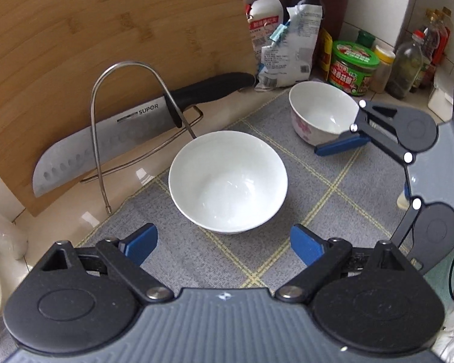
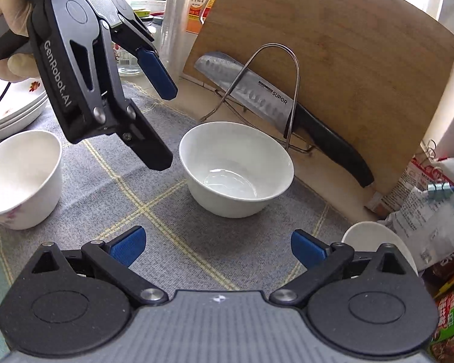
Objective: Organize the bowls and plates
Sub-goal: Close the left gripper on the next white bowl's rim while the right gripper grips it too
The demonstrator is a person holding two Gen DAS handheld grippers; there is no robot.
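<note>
A plain white bowl (image 1: 228, 181) (image 2: 236, 169) stands upright on the grey checked mat (image 1: 333, 199). My left gripper (image 1: 224, 243) (image 2: 163, 118) hovers just short of it, open, nothing between its blue pads. My right gripper (image 2: 218, 246) (image 1: 375, 175) faces the same bowl from the other side, also open and holding nothing. A floral bowl (image 1: 320, 112) (image 2: 375, 242) sits beside the right gripper's finger. Another floral bowl (image 2: 21, 178) rests at the mat's left in the right wrist view, with stacked plates (image 2: 12, 106) behind it.
A bamboo cutting board (image 1: 106, 45) (image 2: 348, 60) leans behind a wire rack (image 1: 121, 106) that holds a large knife (image 1: 112, 139) (image 2: 257, 90). Bottles, jars and bags (image 1: 348, 60) crowd the tiled corner. A gloved hand (image 2: 6, 15) holds the left gripper.
</note>
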